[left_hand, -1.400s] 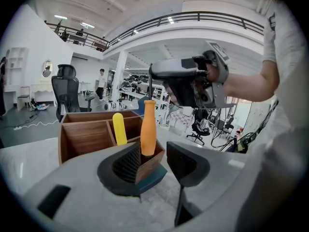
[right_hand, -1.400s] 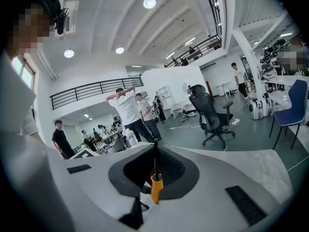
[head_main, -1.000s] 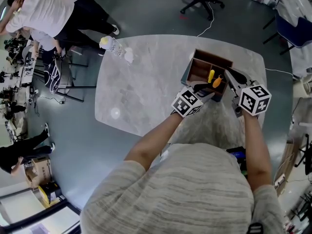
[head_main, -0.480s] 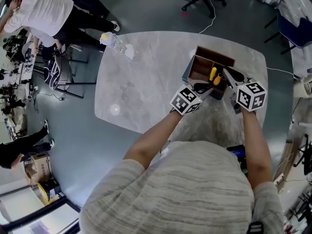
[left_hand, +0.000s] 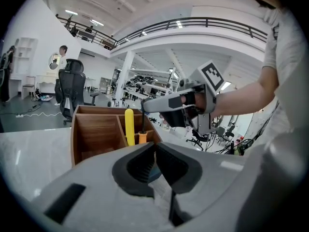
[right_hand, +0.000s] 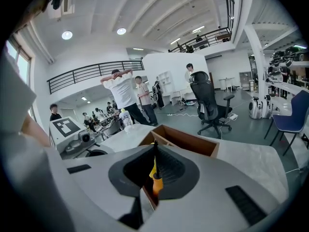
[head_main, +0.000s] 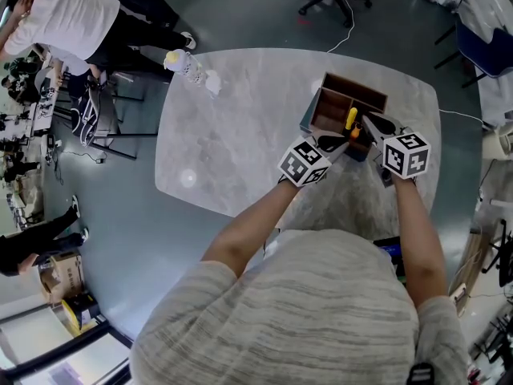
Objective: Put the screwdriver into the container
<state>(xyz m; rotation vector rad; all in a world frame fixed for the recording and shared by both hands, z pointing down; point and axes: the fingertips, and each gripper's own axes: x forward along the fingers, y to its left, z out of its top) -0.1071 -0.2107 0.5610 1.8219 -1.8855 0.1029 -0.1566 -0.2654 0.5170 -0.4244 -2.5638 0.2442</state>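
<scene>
Grey marbled table [head_main: 240,135] fills the middle of the head view, with open lab floor all around it. Orange-handled screwdriver [head_main: 355,133] stands upright, handle down and thin dark shaft up, at the near right side of the wooden container [head_main: 353,95], just beside a yellow-handled tool [head_main: 349,119] that also stands in the box. I read the right gripper [head_main: 370,123] as clamped on the screwdriver's shaft: in the right gripper view its jaws are closed on the dark shaft, and the orange handle [right_hand: 155,185] hangs below the pads. I cannot tell whether the handle touches the container floor. In the left gripper view the handle sits low behind the container's wall [left_hand: 96,129], to the right of the yellow one. The left gripper [head_main: 346,143] lies at the near left corner of the container. Its jaws have just closed and now meet tip to tip, and I see nothing between them. The container sits at the far right part of the table. Across the table, at the far left edge, stands a clear bottle [head_main: 186,70], well apart from the work. Beyond the table I note a black office chair [right_hand: 207,105] and a person in a white shirt [head_main: 72,14] standing at the left.
</scene>
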